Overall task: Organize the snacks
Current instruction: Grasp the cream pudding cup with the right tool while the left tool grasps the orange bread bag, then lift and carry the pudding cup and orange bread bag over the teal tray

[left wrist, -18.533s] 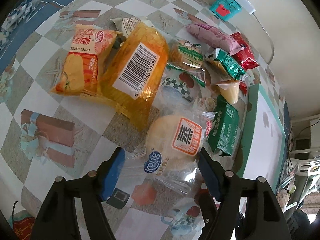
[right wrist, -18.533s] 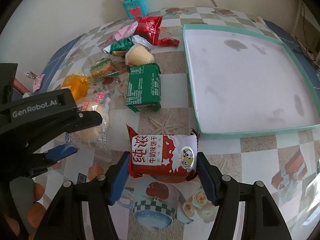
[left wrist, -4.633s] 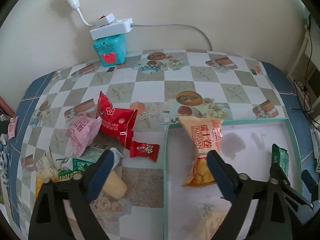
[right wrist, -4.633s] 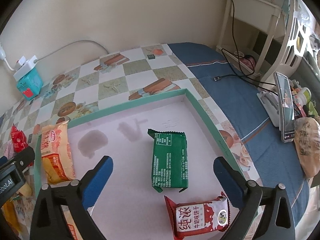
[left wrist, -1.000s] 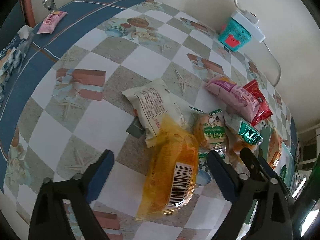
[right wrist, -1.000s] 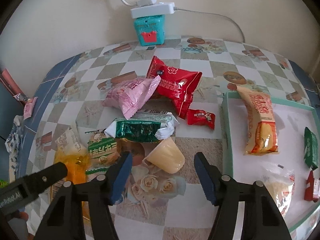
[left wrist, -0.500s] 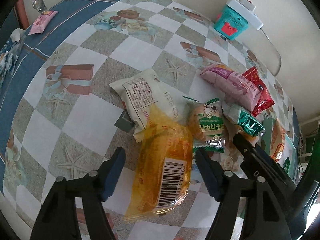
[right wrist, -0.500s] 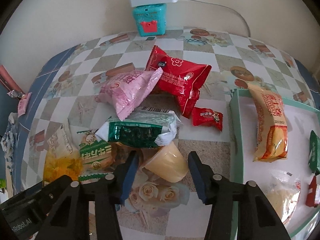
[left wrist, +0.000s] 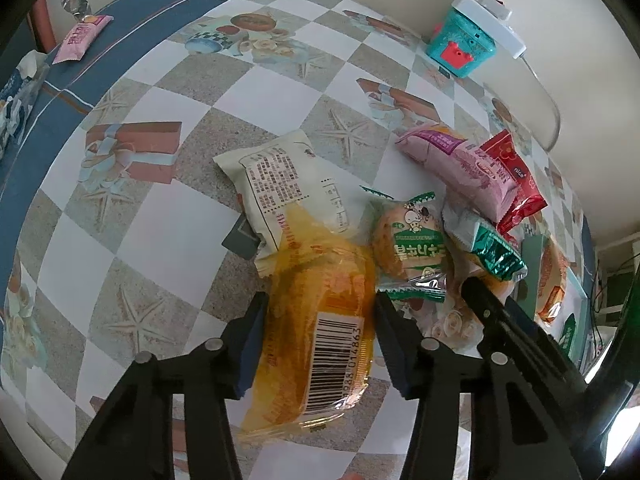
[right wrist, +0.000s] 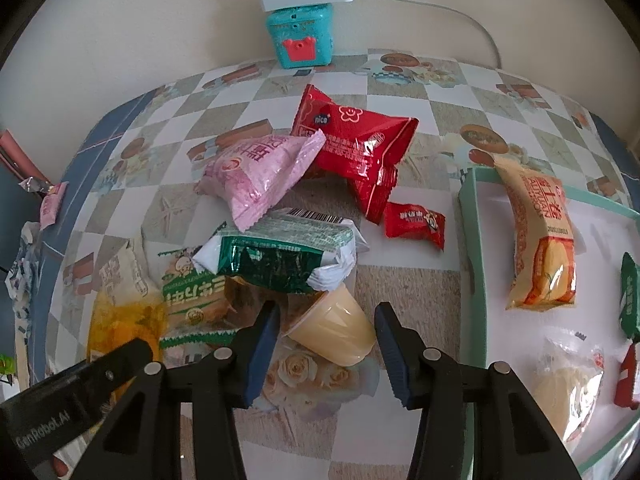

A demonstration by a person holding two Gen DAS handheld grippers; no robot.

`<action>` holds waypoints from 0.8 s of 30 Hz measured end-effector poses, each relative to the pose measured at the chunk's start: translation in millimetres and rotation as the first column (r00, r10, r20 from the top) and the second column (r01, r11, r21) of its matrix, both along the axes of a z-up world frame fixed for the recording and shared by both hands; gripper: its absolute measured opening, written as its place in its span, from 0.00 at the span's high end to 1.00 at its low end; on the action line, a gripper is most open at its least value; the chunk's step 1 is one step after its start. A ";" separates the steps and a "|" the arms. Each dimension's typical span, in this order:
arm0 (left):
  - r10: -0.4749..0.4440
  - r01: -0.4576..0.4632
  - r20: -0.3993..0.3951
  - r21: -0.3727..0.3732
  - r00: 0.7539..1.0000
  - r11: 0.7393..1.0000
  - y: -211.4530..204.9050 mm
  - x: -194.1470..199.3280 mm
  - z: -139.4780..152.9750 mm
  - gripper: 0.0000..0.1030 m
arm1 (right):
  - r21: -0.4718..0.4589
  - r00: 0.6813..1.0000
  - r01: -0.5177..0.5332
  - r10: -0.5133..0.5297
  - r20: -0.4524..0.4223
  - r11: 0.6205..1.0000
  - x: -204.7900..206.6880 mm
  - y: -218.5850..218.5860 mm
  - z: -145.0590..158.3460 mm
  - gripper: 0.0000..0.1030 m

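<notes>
The left gripper [left wrist: 318, 334], low in the left wrist frame, has just been closing, and its blue pads now press both sides of the orange packet [left wrist: 320, 328], whose barcode faces up between them. The right gripper [right wrist: 326, 338], low centre of its own frame, has just narrowed too — the pale yellow jelly cup [right wrist: 334, 332] lies on its side between the pads, though from this angle it is hard to tell whether they touch it; a slim gap seems to show on each side. Just above the cup a green-and-silver wrapper [right wrist: 280, 256] rests on the heap, with a green-labelled cake packet [right wrist: 194, 300] to its left. Further up lie a pink bag [right wrist: 256, 168] and a red bag [right wrist: 352, 140], overlapping, and a small red candy [right wrist: 414, 226] to the right. At the right edge the teal-rimmed tray [right wrist: 468, 236] holds a long orange biscuit pack [right wrist: 540, 236] — and other snacks. A cream packet [left wrist: 280, 184] sits partly under the orange one on the checkered tablecloth [left wrist: 132, 216].
</notes>
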State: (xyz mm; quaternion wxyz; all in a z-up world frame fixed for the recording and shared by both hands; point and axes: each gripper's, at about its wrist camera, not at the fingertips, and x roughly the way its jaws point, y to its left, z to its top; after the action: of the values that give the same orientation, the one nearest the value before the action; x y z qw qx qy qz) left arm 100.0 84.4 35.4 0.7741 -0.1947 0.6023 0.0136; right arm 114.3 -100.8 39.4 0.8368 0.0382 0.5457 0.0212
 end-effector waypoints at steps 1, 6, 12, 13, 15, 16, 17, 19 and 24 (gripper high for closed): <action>-0.001 0.001 0.001 -0.001 1.000 1.000 0.4 -0.2 0.3 0.52 | 0.000 1.000 0.001 -0.001 -0.001 1.000 -1.0 0.0 0.1 0.49; 0.007 -0.007 0.005 0.003 1.000 1.000 3.5 -0.6 2.4 0.53 | 0.000 1.000 -0.002 0.002 -0.007 1.000 -8.6 -0.6 1.5 0.49; 0.016 -0.016 0.022 0.003 1.000 1.000 7.3 -3.5 8.7 0.54 | 0.022 1.000 0.004 -0.004 -0.012 1.000 -16.2 -3.1 3.6 0.50; 0.020 -0.020 0.026 0.003 0.999 1.000 7.7 -4.1 10.1 0.54 | 0.027 1.000 0.005 -0.005 -0.012 1.000 -17.8 -3.4 3.9 0.50; 0.025 -0.025 0.033 0.004 0.999 1.000 8.7 -4.9 12.8 0.54 | 0.030 1.000 0.008 -0.007 -0.015 1.000 -19.7 -3.7 4.1 0.50; 0.026 -0.026 0.034 0.003 0.999 1.000 8.7 -4.8 13.5 0.54 | 0.033 1.000 0.008 -0.007 -0.016 0.999 -21.4 -3.9 4.0 0.50; 0.027 -0.028 0.038 0.003 0.999 1.000 9.1 -5.1 14.6 0.55 | 0.034 1.000 0.008 -0.008 -0.016 0.999 -22.9 -4.0 4.1 0.50; 0.031 -0.032 0.042 0.004 0.999 0.999 9.4 -5.7 16.4 0.55 | 0.036 1.000 0.010 -0.010 -0.017 0.999 -25.3 -4.9 4.8 0.50; 0.039 -0.040 0.060 0.011 0.997 0.999 10.8 -8.9 24.1 0.55 | 0.045 1.000 0.021 -0.020 -0.016 0.999 -32.2 -9.2 7.4 0.50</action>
State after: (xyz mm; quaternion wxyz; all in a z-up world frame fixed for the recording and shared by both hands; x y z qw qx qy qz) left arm 91.1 95.2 59.6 0.7925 -0.2023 0.5748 0.0268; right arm 82.1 -110.0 46.8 0.8317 0.0629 0.5511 0.0248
